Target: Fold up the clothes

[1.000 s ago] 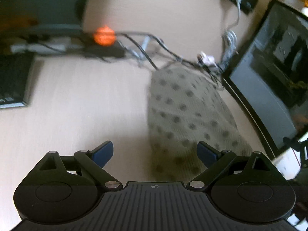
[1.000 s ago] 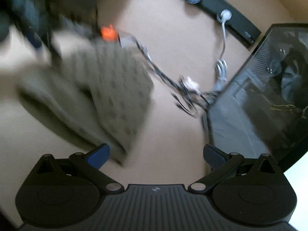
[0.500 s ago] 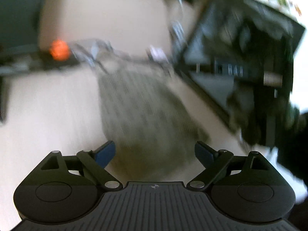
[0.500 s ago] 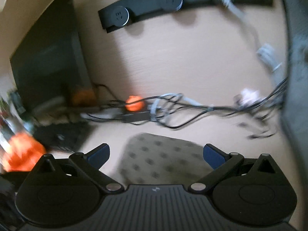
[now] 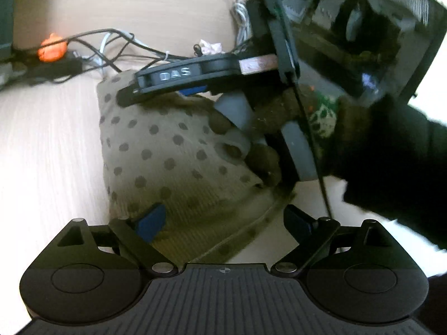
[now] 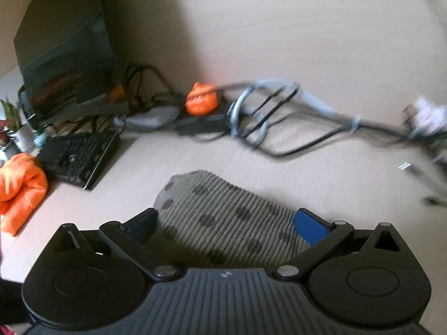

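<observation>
Dotted cloth (image 5: pixel 167 150) lies mid-frame on the counter (image 5: pixel 47 145); our left gripper (image 5: pixel 223 217) hangs over its near edge, jaws spread and empty. Our right gripper (image 6: pixel 226 220) straddles the far end, jaws parted around the fabric, likely placed to lift it for a fold

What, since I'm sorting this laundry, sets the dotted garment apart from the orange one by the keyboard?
The dotted garment is grey-olive, ribbed and spotted; the orange garment is plain and bright. The dotted one lies fairly flat, the orange one bunched and puffy. The dotted one sits between the open fingers of the right gripper; the orange one lies off to the side beside the keyboard, away from it. Both rest on the pale table.
</observation>
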A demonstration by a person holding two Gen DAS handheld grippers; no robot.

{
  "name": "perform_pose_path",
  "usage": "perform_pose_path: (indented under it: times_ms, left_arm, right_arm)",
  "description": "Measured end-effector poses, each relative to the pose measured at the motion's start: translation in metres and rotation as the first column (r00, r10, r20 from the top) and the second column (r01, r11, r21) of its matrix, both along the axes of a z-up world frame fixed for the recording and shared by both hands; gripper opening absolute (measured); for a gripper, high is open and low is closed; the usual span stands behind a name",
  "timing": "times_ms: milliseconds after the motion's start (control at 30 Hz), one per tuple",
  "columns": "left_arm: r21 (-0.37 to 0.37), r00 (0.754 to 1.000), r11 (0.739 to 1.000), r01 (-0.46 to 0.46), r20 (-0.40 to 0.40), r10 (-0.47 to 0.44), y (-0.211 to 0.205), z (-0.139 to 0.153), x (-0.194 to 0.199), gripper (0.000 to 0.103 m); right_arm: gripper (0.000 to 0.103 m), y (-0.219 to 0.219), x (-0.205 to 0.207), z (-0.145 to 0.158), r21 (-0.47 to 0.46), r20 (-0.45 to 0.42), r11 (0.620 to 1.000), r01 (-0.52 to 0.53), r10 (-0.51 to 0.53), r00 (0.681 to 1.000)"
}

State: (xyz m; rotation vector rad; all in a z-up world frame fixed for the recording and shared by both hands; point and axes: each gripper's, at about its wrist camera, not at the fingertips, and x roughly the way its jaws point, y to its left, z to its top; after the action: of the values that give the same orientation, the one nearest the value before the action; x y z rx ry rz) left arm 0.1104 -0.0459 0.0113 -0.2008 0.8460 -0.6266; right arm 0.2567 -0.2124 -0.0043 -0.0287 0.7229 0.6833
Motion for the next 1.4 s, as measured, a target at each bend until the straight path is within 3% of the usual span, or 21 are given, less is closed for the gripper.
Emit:
perform_pose_path:
  times_ms: [133, 200, 300, 467, 533, 600, 700, 833, 900, 967, 1067, 1133, 1267, 1333, 1400]
  left_arm:
    - [-0.144, 0.996, 0.986, -0.089, 0.019, 0.092, 0.031, 0.015, 0.011, 0.097]
    - [-0.163, 0.984, 0.971, -0.177, -0.006, 0.179, 0.045, 0.017, 0.031, 0.097]
    - [-0.157, 0.965, 0.952, -0.263, -0.050, 0.258, 0.056, 0.007, 0.068, 0.097]
    - [-0.185, 0.946, 0.933, -0.308, -0.164, 0.279, 0.055, -0.016, 0.090, 0.097]
    - [-0.196, 0.945, 0.935, -0.294, -0.204, 0.255, 0.045, -0.021, 0.093, 0.097]
    - [-0.256, 0.948, 0.930, -0.265, -0.243, 0.204, 0.034, -0.017, 0.098, 0.097]
    - [-0.294, 0.992, 0.949, -0.111, -0.092, 0.087, 0.008, 0.023, 0.098, 0.097]
    - [-0.346, 1.000, 0.938, 0.006, -0.011, -0.010, 0.007, 0.044, 0.093, 0.097]
    - [-0.318, 1.000, 0.948, -0.017, 0.019, 0.024, 0.018, 0.040, 0.093, 0.097]
    - [-0.276, 0.995, 0.956, -0.102, -0.008, 0.104, 0.031, 0.030, 0.103, 0.097]
    - [-0.202, 0.972, 0.951, -0.234, -0.080, 0.223, 0.051, 0.011, 0.123, 0.097]
    - [-0.108, 0.958, 0.954, -0.281, -0.086, 0.273, 0.050, 0.002, 0.140, 0.097]
    - [0.071, 0.953, 0.956, -0.284, -0.084, 0.290, 0.031, -0.013, 0.169, 0.098]
    - [0.127, 0.959, 0.957, -0.262, -0.074, 0.272, 0.016, -0.016, 0.181, 0.099]
    - [0.187, 0.965, 0.951, -0.247, -0.042, 0.259, 0.000, -0.016, 0.190, 0.099]
  right_arm:
    - [0.103, -0.030, -0.029, 0.023, -0.099, 0.133, 0.989, 0.114, -0.100, 0.986]
    - [0.103, -0.045, -0.042, 0.023, -0.135, 0.150, 0.976, 0.172, -0.151, 0.977]
    - [0.103, -0.073, -0.054, 0.019, -0.080, 0.079, 0.963, 0.256, -0.250, 0.965]
    - [0.103, -0.100, -0.047, -0.011, 0.059, -0.161, 0.931, 0.361, -0.348, 0.924]
    - [0.103, -0.103, -0.043, -0.021, 0.087, -0.215, 0.919, 0.384, -0.359, 0.908]
    - [0.103, -0.101, -0.040, -0.025, 0.097, -0.234, 0.920, 0.379, -0.349, 0.907]
    - [0.103, -0.095, -0.037, -0.030, 0.045, -0.199, 0.930, 0.366, -0.351, 0.915]
    - [0.103, -0.090, -0.044, -0.030, -0.097, -0.075, 0.932, 0.349, -0.356, 0.931]
    - [0.103, -0.085, -0.050, -0.029, -0.189, 0.021, 0.920, 0.343, -0.345, 0.938]
    - [0.103, -0.084, -0.054, -0.028, -0.242, 0.072, 0.910, 0.337, -0.329, 0.941]
    - [0.103, -0.086, -0.058, -0.016, -0.228, 0.093, 0.911, 0.343, -0.331, 0.939]
    - [0.103, -0.085, -0.059, -0.002, -0.192, 0.138, 0.918, 0.347, -0.325, 0.936]
    - [0.103, -0.077, -0.033, 0.002, -0.245, 0.232, 0.883, 0.400, -0.348, 0.909]
    - [0.103, -0.069, -0.011, -0.017, -0.335, 0.242, 0.848, 0.411, -0.344, 0.907]
    - [0.103, -0.066, 0.000, -0.031, -0.366, 0.245, 0.838, 0.404, -0.332, 0.911]
